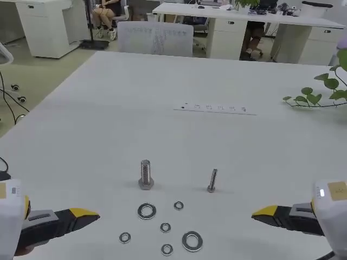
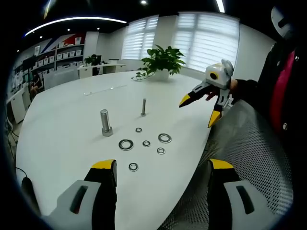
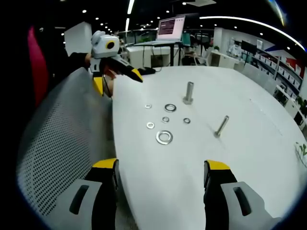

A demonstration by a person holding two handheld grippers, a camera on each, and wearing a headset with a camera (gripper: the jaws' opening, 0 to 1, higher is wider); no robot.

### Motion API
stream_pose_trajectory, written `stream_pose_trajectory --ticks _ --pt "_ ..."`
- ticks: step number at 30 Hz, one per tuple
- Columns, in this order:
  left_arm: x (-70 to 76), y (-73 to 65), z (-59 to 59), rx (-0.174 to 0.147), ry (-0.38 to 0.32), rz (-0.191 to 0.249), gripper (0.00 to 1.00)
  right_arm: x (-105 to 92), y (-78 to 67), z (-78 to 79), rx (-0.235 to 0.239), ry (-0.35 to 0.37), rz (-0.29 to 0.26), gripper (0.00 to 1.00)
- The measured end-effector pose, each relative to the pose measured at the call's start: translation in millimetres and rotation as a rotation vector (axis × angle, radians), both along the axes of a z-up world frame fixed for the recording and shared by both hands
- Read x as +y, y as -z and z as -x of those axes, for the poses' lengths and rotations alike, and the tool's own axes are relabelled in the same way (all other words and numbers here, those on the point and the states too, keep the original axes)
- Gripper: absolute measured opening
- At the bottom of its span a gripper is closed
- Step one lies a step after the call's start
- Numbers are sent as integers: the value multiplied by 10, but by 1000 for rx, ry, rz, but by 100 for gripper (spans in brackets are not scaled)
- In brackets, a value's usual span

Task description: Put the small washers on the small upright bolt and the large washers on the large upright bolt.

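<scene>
**Head view:** We look down on a white surface (image 1: 227,141). The large upright bolt (image 1: 145,175) and, to its right, the small upright bolt (image 1: 212,181) stand on their heads, well apart. Nearer us, two large washers (image 1: 147,210) and four small washers (image 1: 165,227) lie flat and loose, none on a bolt. The left claw (image 1: 81,216) and the right claw (image 1: 265,214) hover at either side, touching nothing.

**Left gripper view:** We see the left claw's jaws spread wide with nothing between them, and the washers and bolts ahead. The right claw, entering from the right, is likewise parted and empty.

**Right gripper view:** The right claw's jaws stand apart and empty over the near edge of the surface. Across from it, the left claw is apart too, above a mesh chair (image 3: 62,143).
</scene>
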State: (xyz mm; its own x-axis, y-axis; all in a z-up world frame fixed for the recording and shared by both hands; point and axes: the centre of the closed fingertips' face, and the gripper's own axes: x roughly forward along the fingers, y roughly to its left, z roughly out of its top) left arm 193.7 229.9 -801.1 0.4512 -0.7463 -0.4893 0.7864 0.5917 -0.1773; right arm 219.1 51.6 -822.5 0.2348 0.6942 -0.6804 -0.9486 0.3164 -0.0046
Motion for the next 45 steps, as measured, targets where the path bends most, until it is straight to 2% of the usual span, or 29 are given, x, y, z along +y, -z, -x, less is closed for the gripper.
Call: stream_pose_trajectory --ticks 14,27,34,45 --pt "-9 -3 -10 -5 2 3 77 -15 -14 -13 -5 -2 13 73" --pt "4 -12 -17 -13 -12 8 77 76 -57 -96 -18 -44 37 73" --pt "-2 -17 0 -17 -16 10 77 154 -66 -115 -23 -82 55 73" --pt "-44 -35 -4 -34 -18 7 77 369 -55 -193 -50 -187 113 73"
